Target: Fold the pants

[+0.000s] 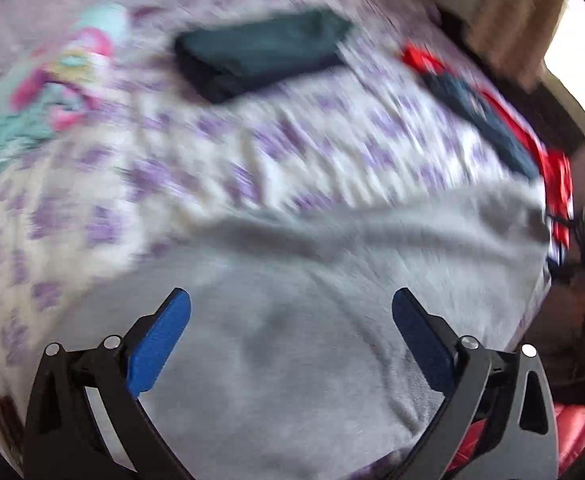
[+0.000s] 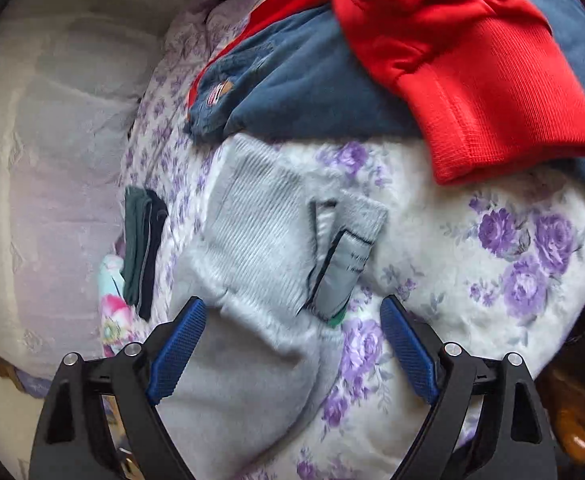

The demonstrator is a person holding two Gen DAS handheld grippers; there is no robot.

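Light grey fleece pants (image 1: pixel 292 300) lie spread on a bed with a purple-flowered cover (image 1: pixel 196 148). My left gripper (image 1: pixel 291 300) is open and empty, its blue pads wide apart just above the grey fabric; this view is blurred. In the right wrist view the pants' ribbed waistband end (image 2: pixel 260 240) lies flat with a grey label tab (image 2: pixel 342 268) turned out. My right gripper (image 2: pixel 292 308) is open and empty, hovering over that waistband end.
A folded dark green garment (image 1: pixel 260 54) lies at the far side of the bed (image 2: pixel 144 240). A pile of red (image 2: pixel 472 60) and blue (image 2: pixel 312 92) clothes lies on the bed beyond the pants. A colourful pillow (image 1: pixel 52 92) sits at the left.
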